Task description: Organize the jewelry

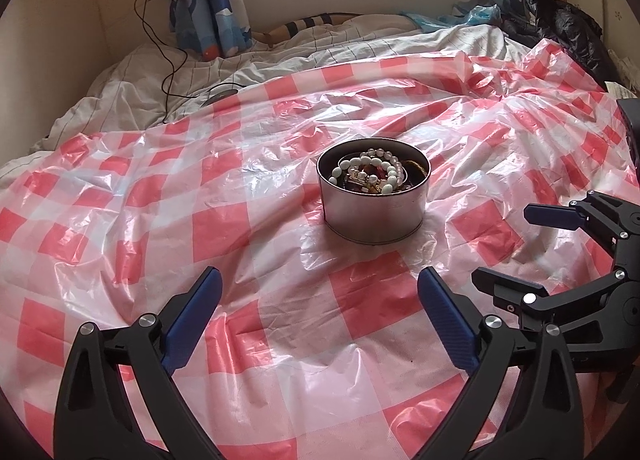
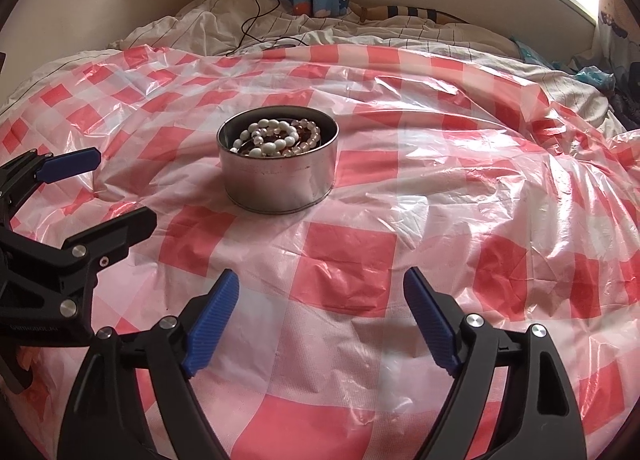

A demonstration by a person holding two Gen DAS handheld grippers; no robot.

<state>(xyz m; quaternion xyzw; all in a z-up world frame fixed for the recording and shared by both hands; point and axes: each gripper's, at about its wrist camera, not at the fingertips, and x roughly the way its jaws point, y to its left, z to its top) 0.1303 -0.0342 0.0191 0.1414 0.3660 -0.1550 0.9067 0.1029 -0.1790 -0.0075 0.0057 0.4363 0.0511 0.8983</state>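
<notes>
Bed [image 1: 120, 100]: my work spot, with a striped quilt.
Sheet [image 1: 320, 340]: red and white plastic, spread over it.
Tin [image 1: 374, 212]: on my sheet.

- The left wrist view is taken from low above a checked plastic sheet [image 1: 280, 340] on a bed, angled down and forward towards a window.
- The right wrist view is set just beside it, facing the same way.
- A round tin [image 1: 374, 204] [image 2: 278, 176] is shared, near both; each view catches the other gripper at its edge.
</notes>
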